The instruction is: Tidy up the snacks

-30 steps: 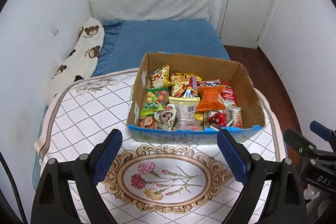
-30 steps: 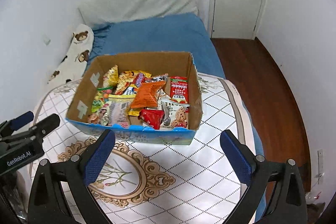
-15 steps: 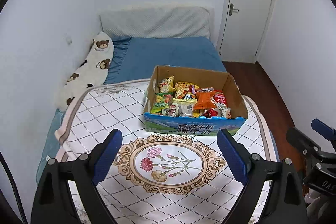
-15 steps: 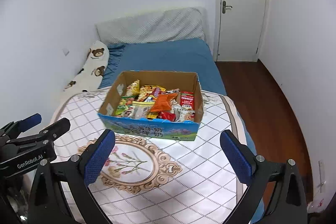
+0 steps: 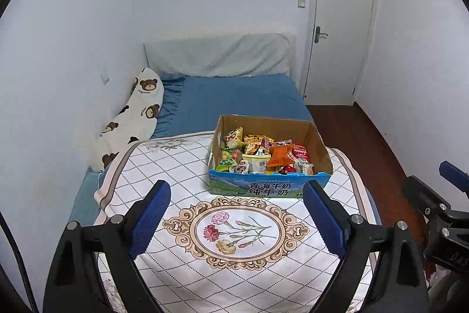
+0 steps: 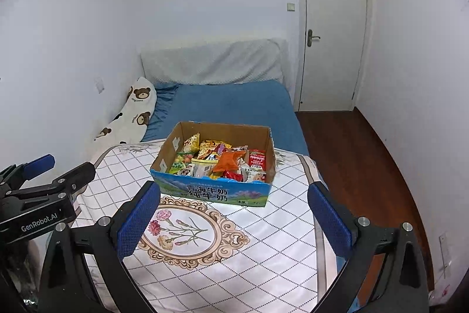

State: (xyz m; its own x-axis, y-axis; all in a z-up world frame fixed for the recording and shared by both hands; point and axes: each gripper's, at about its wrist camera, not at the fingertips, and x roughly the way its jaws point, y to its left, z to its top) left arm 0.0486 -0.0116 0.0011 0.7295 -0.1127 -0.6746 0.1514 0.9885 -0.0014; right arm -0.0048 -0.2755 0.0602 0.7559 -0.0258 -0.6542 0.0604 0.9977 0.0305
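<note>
A cardboard box (image 5: 319, 141) with a blue printed front stands on the far part of the table (image 5: 176, 166). It is full of several snack packets, among them an orange bag (image 5: 280, 156) and a red packet (image 5: 302, 151). The box also shows in the right wrist view (image 6: 168, 147), with the orange bag (image 6: 231, 160). My left gripper (image 5: 237, 211) is open and empty, held back above the table's near part. My right gripper (image 6: 234, 213) is open and empty too, to the right of the left one.
The table wears a white diamond-pattern cloth with a flower medallion (image 5: 237, 233). Behind it is a bed with a blue sheet (image 5: 240, 99) and a bear-print pillow (image 5: 132, 119) by the left wall. A shut white door (image 5: 337, 34) and wooden floor (image 6: 351, 160) lie to the right.
Both grippers have pulled back and up from the box, so it looks smaller and farther. Both stay open and empty.
</note>
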